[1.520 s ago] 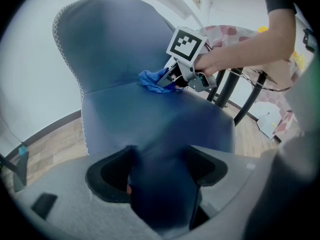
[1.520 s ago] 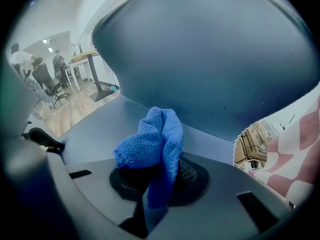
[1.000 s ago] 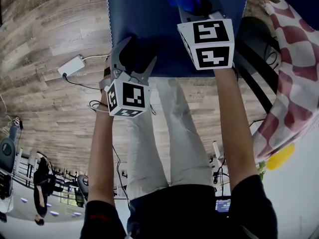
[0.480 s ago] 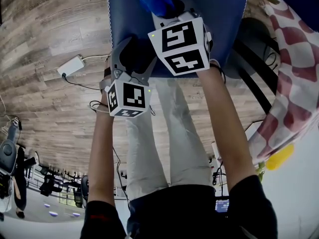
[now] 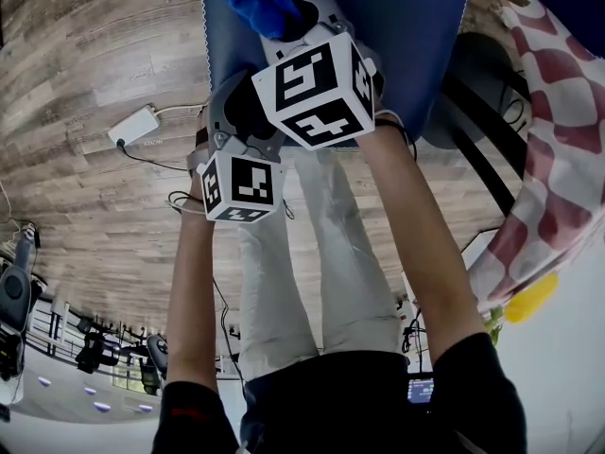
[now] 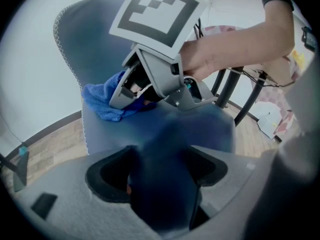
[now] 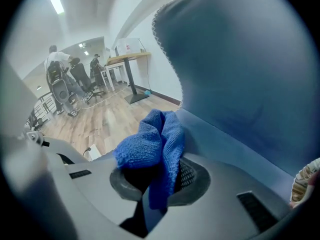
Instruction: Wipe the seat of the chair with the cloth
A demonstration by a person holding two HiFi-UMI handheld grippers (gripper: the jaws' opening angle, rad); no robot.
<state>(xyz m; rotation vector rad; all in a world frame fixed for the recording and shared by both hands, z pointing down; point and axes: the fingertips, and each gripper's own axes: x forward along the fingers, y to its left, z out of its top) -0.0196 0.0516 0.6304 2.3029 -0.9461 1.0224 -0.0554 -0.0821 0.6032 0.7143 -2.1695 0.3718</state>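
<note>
pinching a bunched blue terry cloth [image 7: 150,144] by one fold, right gripper [image 7: 155,184] sits near the left edge of the dark blue upholstered chair seat [image 5: 406,45], left gripper [image 6: 160,179] clamped on its front lip; likely risk: cloth slips free or drags off-edge.

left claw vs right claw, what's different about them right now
The left claw is shut on the front edge of the chair seat; the right claw is shut on the blue cloth. The left claw sits at the seat's near edge, the right claw further in over it. Both are clamped on something.
</note>
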